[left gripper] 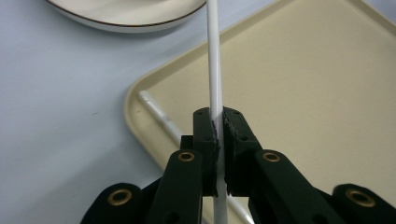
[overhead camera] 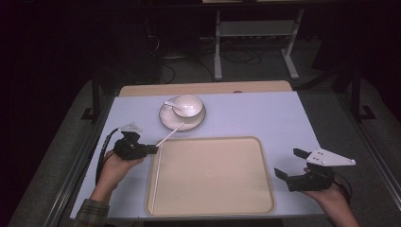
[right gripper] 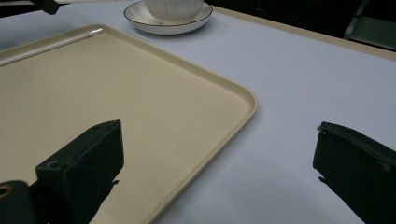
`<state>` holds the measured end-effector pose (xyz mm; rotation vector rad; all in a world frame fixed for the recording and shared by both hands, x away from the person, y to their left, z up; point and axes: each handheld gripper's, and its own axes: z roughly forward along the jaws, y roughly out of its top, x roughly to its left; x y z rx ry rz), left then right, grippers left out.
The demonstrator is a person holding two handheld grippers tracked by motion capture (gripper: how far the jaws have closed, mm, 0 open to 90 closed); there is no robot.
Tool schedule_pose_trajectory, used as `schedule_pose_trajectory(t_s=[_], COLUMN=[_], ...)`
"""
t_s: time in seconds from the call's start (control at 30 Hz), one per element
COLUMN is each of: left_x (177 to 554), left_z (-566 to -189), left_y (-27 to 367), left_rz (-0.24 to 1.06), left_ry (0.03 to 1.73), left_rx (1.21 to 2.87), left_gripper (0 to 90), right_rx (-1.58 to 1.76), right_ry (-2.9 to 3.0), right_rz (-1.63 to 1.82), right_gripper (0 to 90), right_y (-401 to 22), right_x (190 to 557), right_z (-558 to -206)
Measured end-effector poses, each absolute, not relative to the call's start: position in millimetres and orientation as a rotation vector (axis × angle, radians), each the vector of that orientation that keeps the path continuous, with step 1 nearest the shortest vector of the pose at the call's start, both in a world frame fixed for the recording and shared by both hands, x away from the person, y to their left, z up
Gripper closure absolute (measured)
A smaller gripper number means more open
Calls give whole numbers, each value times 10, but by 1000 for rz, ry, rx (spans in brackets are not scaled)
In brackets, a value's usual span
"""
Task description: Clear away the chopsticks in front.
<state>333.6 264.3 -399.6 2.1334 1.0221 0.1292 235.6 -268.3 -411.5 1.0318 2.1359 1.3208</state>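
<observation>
My left gripper [overhead camera: 155, 149] [left gripper: 218, 122] is shut on a thin white chopstick [overhead camera: 170, 134] [left gripper: 215, 60] at the far left corner of the beige tray [overhead camera: 213, 175] [left gripper: 303, 84]. The stick slants up toward the saucer [overhead camera: 168, 122] [left gripper: 126, 14]. A second white chopstick [overhead camera: 155, 175] [left gripper: 159, 113] [right gripper: 56, 43] lies inside the tray along its left rim. On the saucer stands a white bowl [overhead camera: 189, 105] [right gripper: 173, 7] with a white spoon [overhead camera: 171, 104] beside it. Right of the tray [right gripper: 116, 84], my right gripper [overhead camera: 289, 162] [right gripper: 217, 140] is open, with nothing between its jaws.
A pale blue mat [overhead camera: 265, 118] covers the table, and a wooden strip [overhead camera: 203, 88] runs along its far edge. Beyond it, a metal stand [overhead camera: 255, 42] sits on the dark floor. The table drops off close to both hands.
</observation>
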Motion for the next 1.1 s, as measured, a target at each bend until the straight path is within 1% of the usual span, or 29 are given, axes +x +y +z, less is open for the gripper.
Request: schedule_pose_trajectory(t_s=[0.6, 1.1], left_x=[3269, 3303], left_z=[-4149, -4289], left_y=[2161, 1807], left_rz=[32, 4], left_ry=[907, 862], left_rx=[2186, 2257], left_gripper=[844, 844], right_rx=[1030, 1029], right_ry=[2137, 2138], right_rz=[1317, 1315], right_gripper=[14, 14], right_y=[-2679, -2681], right_x=[2355, 2353], right_z=[-4116, -4119])
